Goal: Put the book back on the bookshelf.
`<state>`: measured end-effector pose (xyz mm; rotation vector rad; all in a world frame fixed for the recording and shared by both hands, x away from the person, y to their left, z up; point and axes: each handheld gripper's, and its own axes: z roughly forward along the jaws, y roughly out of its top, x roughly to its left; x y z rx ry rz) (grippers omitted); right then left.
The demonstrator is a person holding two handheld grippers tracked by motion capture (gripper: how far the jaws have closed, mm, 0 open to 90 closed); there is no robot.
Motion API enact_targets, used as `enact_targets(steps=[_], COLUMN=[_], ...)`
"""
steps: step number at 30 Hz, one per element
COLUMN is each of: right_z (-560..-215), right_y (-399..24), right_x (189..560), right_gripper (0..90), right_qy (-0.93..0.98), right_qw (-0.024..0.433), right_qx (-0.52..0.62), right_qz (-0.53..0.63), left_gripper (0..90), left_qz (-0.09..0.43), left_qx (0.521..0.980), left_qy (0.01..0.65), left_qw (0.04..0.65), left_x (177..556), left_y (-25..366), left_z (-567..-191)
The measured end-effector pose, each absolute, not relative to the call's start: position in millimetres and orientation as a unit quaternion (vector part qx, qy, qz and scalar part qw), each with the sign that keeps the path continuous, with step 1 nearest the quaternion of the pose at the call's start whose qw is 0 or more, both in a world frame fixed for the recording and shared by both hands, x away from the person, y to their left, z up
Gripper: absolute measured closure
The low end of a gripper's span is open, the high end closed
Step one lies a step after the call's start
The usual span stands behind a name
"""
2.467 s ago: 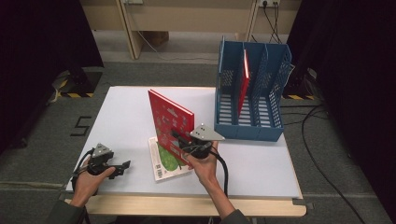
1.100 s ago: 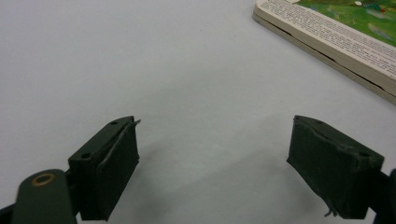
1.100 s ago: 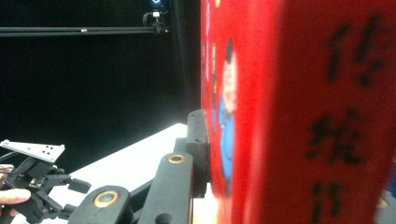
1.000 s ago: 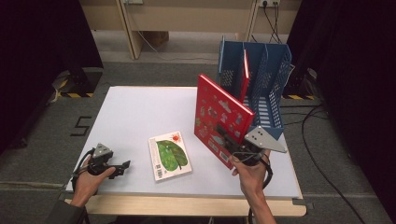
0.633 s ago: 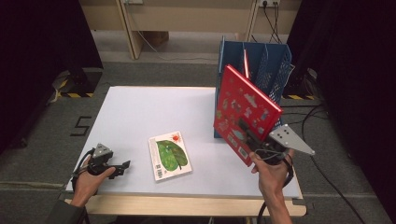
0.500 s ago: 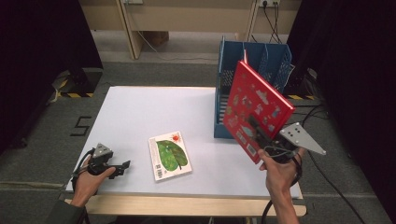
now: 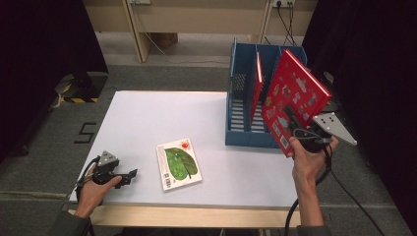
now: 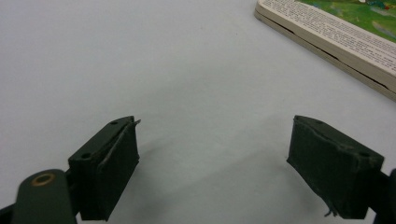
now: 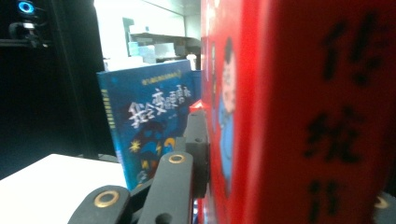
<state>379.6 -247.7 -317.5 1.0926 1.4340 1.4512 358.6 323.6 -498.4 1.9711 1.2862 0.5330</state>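
Observation:
My right gripper (image 7: 301,133) is shut on a large red book (image 7: 294,100), held tilted in the air at the right end of the blue file rack (image 7: 248,132). Its spine (image 9: 322,116) fills the right half of the right gripper view, with one jaw pressed on the cover. Another thin red book (image 7: 256,83) stands in a slot of the rack. A green-covered book (image 7: 178,162) lies flat on the white table (image 7: 147,118). My left gripper (image 7: 129,176) rests open on the table at the front left, and that book's edge (image 8: 327,37) shows beyond its jaws.
A blue book cover (image 9: 144,126) shows behind the right gripper's jaw. A wooden table leg (image 7: 137,24) and a bench stand on the floor behind the table. Dark curtains hang on both sides.
My right gripper has carried the red book from above the green book rightward and up to the rack's right end. The left gripper has stayed still.

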Motion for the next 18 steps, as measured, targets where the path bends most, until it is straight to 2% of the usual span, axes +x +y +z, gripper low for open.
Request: enact_targets(steps=[18], right_z=[-327.2], right_y=[-237.6], right_x=[467.7], right_gripper=[79.3], right_qy=[0.559], right_qw=[0.4], right_qx=[0.477], right_qz=[0.547], left_gripper=[15.3], left_qz=[0.203], left_qx=[0.764], left_qy=[0.499], left_qw=[0.355], left_x=[360.0], left_y=[322.3], left_z=[-498.9])
